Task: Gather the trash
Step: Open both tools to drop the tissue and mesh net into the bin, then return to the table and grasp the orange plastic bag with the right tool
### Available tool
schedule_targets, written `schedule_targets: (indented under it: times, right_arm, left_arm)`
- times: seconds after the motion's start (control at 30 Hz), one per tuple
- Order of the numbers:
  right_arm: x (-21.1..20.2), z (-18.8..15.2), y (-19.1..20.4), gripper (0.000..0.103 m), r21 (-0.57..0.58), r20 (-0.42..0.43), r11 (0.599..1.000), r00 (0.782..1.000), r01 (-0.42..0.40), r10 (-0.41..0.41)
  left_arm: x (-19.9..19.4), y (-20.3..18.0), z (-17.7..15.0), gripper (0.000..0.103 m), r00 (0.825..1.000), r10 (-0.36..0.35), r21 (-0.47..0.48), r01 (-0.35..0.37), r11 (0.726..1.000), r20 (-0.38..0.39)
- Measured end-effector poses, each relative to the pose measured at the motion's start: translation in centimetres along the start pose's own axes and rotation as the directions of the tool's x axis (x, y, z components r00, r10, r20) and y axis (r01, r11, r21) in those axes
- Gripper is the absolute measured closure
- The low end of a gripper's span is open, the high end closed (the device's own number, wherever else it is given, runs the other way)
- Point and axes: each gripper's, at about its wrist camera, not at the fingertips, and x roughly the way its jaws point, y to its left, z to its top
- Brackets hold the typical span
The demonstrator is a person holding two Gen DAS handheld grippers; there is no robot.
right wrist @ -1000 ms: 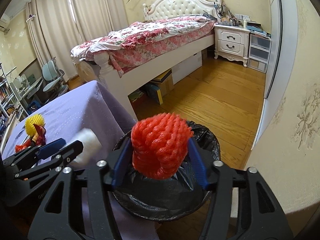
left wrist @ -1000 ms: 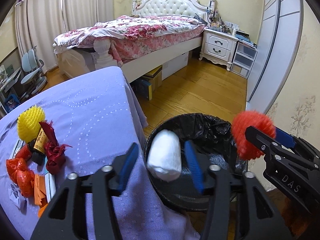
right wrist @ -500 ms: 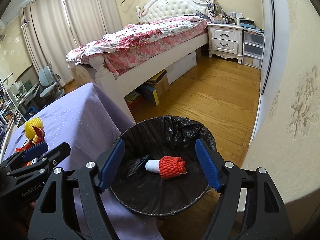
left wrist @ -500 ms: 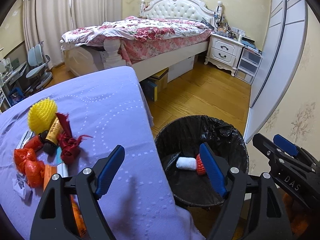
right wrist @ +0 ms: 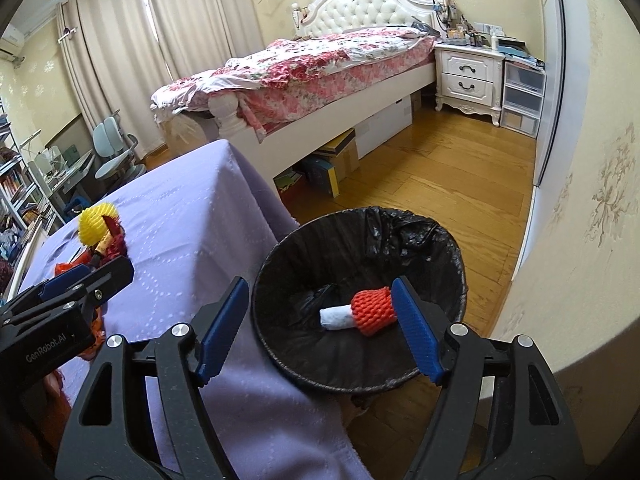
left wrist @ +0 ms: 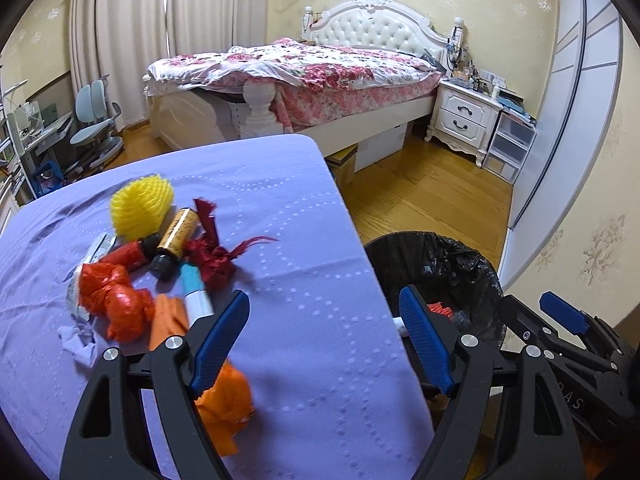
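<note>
One bin (right wrist: 448,248) holds two items: a red net (right wrist: 374,306) touching a white roll (right wrist: 336,318). Both grippers, left (left wrist: 324,340) and right (right wrist: 320,324), stand spread, empty. Remaining trash (left wrist: 160,248) lies on the table (left wrist: 312,320).

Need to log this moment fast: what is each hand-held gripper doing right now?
Left hand-held gripper: open, holding nothing.
Right hand-held gripper: open, holding nothing, above the bin.

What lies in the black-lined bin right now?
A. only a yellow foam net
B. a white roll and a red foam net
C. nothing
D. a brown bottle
B: the right wrist view shows a white roll and a red foam net lying together on the bottom of the bin.
</note>
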Motion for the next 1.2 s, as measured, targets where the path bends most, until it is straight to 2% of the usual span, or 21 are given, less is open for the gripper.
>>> schedule_targets:
  times: [0.2,0.37,0.6,0.83,1.03,1.2]
  right_arm:
    - [-1.0,-0.2,2.5,0.031,-0.038,0.012,0.999,1.000,-0.024,0.024]
    - [-1.5,-0.2,4.6,0.031,-0.062,0.011,0.997,0.998,-0.053,0.054]
    - [-1.6,-1.0,9.2,0.030,-0.134,-0.017,0.984,0.993,-0.116,0.115]
    - [-1.8,-2.1,13.3,0.030,-0.208,-0.052,0.962,0.984,-0.175,0.168]
    - [-1.4,-3.4,17.0,0.030,-0.275,-0.095,0.936,0.975,-0.218,0.200]
    - [-0.5,-4.0,18.8,0.031,-0.311,-0.115,0.924,0.974,-0.221,0.194]
  left_arm:
    - [-2.0,2.6,-0.2,0.026,0.998,0.044,-0.029,-0.043,0.999,0.039]
    - [-3.2,6.1,-1.3,0.026,0.994,0.104,-0.073,-0.101,0.992,0.038]
    - [-4.7,12.3,-3.1,0.026,0.981,0.192,-0.161,-0.188,0.969,0.013]
    - [-5.9,16.8,-5.1,0.026,0.964,0.265,-0.214,-0.260,0.941,-0.008]
    - [-5.9,19.1,-6.2,0.026,0.957,0.287,-0.242,-0.287,0.927,-0.034]
    - [-5.8,20.1,-6.7,0.026,0.954,0.295,-0.256,-0.298,0.920,-0.050]
